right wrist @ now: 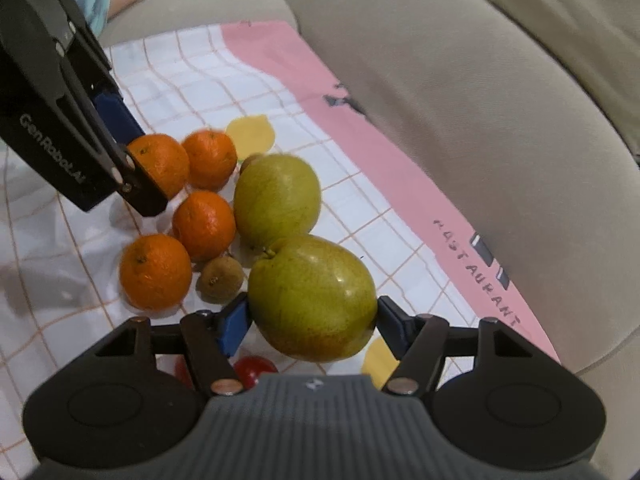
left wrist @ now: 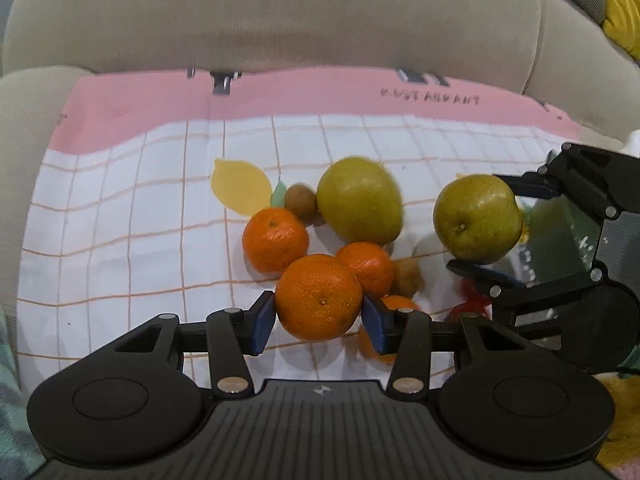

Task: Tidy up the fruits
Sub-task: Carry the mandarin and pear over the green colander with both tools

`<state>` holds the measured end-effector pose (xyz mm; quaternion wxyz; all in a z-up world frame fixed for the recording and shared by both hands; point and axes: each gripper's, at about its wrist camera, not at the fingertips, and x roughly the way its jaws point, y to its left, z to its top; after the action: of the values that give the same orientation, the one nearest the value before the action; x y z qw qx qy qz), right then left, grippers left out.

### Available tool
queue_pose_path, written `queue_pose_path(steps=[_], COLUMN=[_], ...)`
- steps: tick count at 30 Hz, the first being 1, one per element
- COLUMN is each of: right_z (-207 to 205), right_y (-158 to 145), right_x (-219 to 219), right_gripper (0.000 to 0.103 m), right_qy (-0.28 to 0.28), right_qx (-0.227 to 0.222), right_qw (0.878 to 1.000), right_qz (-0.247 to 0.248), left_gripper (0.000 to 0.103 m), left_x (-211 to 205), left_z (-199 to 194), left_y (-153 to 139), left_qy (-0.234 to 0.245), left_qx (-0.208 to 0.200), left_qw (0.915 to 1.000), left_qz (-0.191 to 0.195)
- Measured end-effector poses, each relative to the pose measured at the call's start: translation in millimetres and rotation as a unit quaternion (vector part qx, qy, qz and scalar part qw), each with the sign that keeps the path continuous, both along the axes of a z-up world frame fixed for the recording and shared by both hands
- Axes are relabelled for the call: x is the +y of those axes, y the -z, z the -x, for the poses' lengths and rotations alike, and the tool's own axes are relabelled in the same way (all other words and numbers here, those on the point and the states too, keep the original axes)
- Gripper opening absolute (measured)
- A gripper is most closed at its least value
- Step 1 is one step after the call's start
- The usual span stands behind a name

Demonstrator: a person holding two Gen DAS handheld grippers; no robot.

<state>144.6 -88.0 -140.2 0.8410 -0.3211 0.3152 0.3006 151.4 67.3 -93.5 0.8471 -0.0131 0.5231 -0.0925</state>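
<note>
Orange tangerine (left wrist: 319,297) clamped in left fingers (left wrist: 264,322); right fingers (right wrist: 234,322) grip green pear (right wrist: 312,298), kiwi (right wrist: 221,279) beside.

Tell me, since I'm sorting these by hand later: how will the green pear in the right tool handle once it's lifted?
The pear looks smooth and glossy, so it may slip between the pads of the right tool. Its rounded, lopsided body would probably roll unevenly when set on the cloth. It looks firm and fairly heavy beside the oranges.

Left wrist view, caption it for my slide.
Left gripper holds an orange; right gripper holds a pear.
</note>
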Motion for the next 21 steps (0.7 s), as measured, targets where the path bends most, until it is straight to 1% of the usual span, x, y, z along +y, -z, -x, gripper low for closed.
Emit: queue_pose_path(steps=[4,6,9,11,14,16,19,21], right_z=[13.7,21.1,29.3,35.2,41.4,44.2,47.1,48.6], right_y=[-22.0,-35.4,-53.5,-62.7,-73.2,-77.1,-80.0,-80.1], right_x=[-10.9,-19.9,-36.8,-49.1,-70.6,-86.8,-112.7,-128.9], right_gripper=[0.064,0.064,0.064,0.064,0.064,0.064,0.064,0.064], right_qy=[0.013,0.022,0.035,0.042,0.055,0.064,0.08,0.09], right_qx=[-0.007,-0.003,0.008,0.015,0.032,0.044,0.059,0.062], right_qw=[0.999,0.998,0.995,0.994,0.991,0.989,0.988,0.987], right_qz=[-0.031,-0.056,-0.089,-0.102,-0.118,-0.123,-0.122,-0.114], left_gripper=[0.053,0.053,0.053,0.053,0.053,0.053,0.053,0.053], left_x=[-12.9,-21.6,-38.3,-51.1,-75.4,-94.4,-124.5,-143.6], left_z=[10.3,15.6,23.6,28.3,33.0,36.2,39.8,38.5], left_y=[-29.2,-42.2,-59.2,-67.3,-77.6,-82.3,-87.2,-87.5], left_qy=[0.0,0.004,0.019,0.032,0.061,0.087,0.127,0.152], left_qx=[-0.031,-0.042,-0.054,-0.059,-0.066,-0.07,-0.077,-0.074], left_qw=[0.9995,0.9991,0.9982,0.9974,0.9953,0.9931,0.9885,0.9852], left_qz=[0.005,0.01,0.019,0.027,0.037,0.036,0.027,0.028])
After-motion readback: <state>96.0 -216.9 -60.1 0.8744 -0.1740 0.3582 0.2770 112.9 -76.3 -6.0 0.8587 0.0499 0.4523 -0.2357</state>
